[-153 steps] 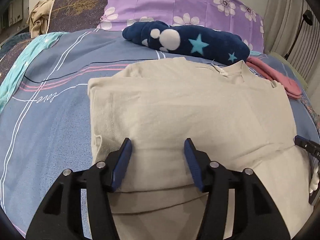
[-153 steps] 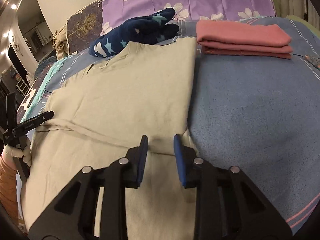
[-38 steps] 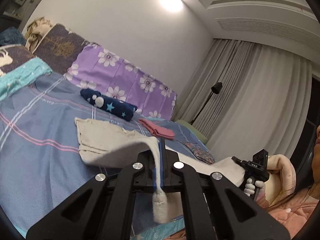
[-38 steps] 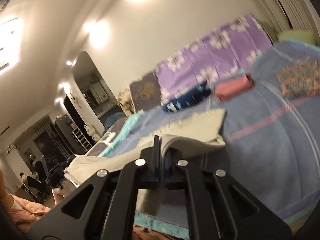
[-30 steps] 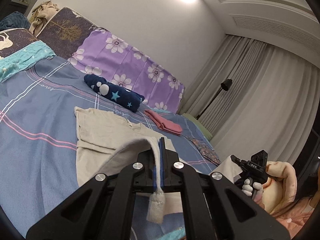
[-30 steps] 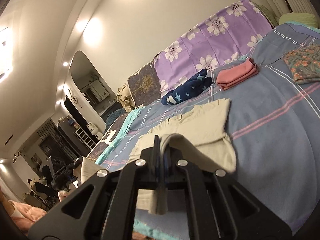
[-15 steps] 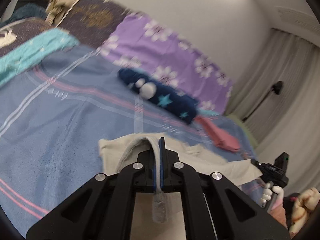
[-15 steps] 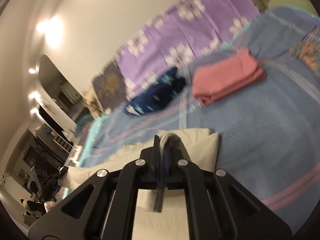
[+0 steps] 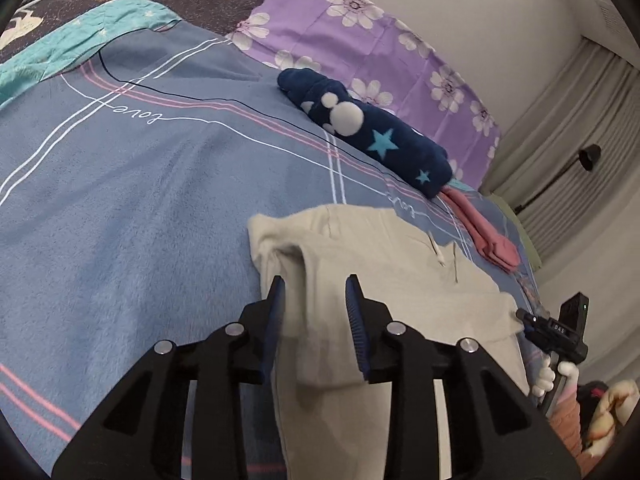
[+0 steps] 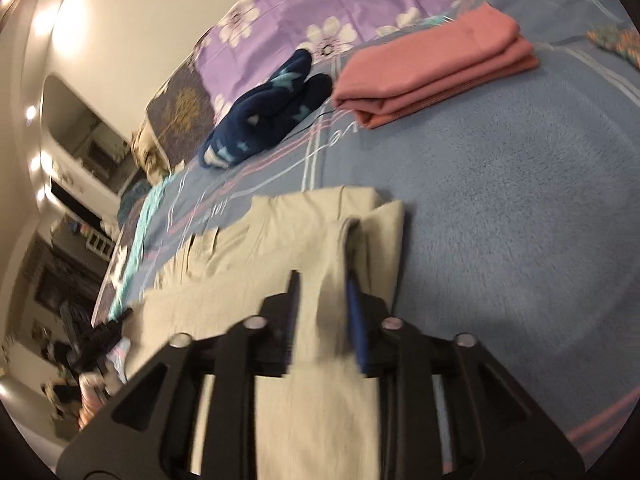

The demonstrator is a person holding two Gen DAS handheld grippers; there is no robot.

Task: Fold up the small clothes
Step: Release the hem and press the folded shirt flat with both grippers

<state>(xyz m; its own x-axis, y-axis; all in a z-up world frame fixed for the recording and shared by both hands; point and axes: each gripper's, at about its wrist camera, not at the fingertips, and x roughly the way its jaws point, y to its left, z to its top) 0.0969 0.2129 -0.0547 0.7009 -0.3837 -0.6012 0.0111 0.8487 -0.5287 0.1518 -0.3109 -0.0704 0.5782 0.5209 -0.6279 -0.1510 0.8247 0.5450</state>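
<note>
**Left wrist view: the hem is carried over and both grips are letting go**

Left wrist view first: the left gripper [image 9: 316,308] has just been opening, and its blue pads now stand apart with a loose hump of the beige shirt [image 9: 384,264] between them, no longer pinched. A second ago that fold hung clamped in the air; now it is draped over the shirt's upper half on the blue blanket [image 9: 132,208], just short of the navy star-print bundle [image 9: 372,128] and the folded pink garment [image 9: 488,236].

The right wrist view is blurred, but the right gripper [image 10: 325,320] seems likewise parted around the cloth. I'd judge this fold laid, with the next one to come.
</note>
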